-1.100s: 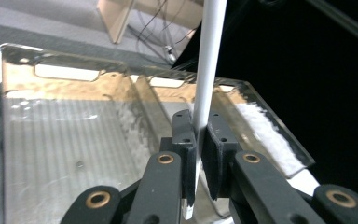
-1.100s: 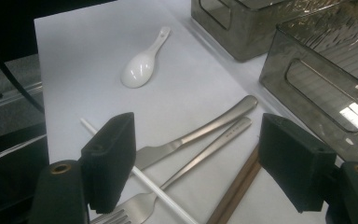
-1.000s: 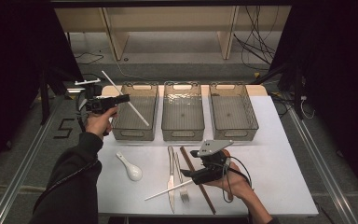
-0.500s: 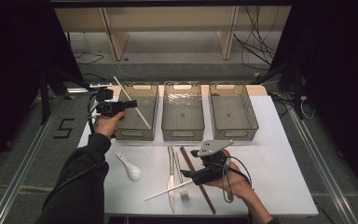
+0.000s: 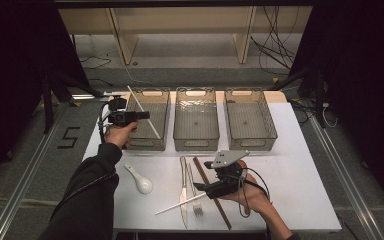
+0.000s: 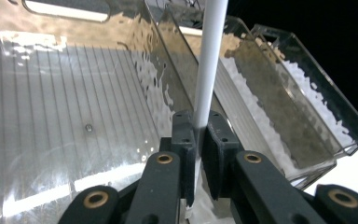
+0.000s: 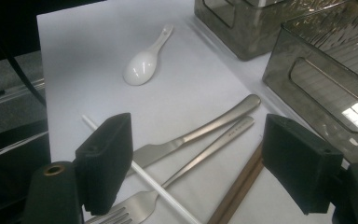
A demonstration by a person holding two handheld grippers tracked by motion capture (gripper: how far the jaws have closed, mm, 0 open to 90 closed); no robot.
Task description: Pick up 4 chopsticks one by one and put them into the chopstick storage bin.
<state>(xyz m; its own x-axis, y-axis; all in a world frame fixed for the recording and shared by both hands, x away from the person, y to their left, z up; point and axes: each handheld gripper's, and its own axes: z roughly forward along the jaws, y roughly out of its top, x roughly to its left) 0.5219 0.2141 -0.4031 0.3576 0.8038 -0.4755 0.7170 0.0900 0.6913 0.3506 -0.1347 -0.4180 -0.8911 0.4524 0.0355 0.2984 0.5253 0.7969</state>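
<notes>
White chopstick (image 5: 143,111) clamped in left gripper (image 5: 141,116), held slanted above the left bin (image 5: 149,141); left gripper view shows the stick (image 6: 209,65) pinched between the two closed jaws, rising over the clear bin floor (image 6: 51,116). Three clear bins in a row at the table's far side: left, middle bin (image 5: 196,120), right bin (image 5: 250,120). Right gripper (image 5: 202,189) low over the near cutlery, jaws spread wide, nothing between them. Under it on the white table (image 5: 300,190): second white chopstick (image 7: 163,189), knife (image 7: 191,135), fork (image 7: 186,165), brown chopsticks (image 7: 237,186). White ceramic spoon (image 7: 144,63) lies apart, toward the left side.
</notes>
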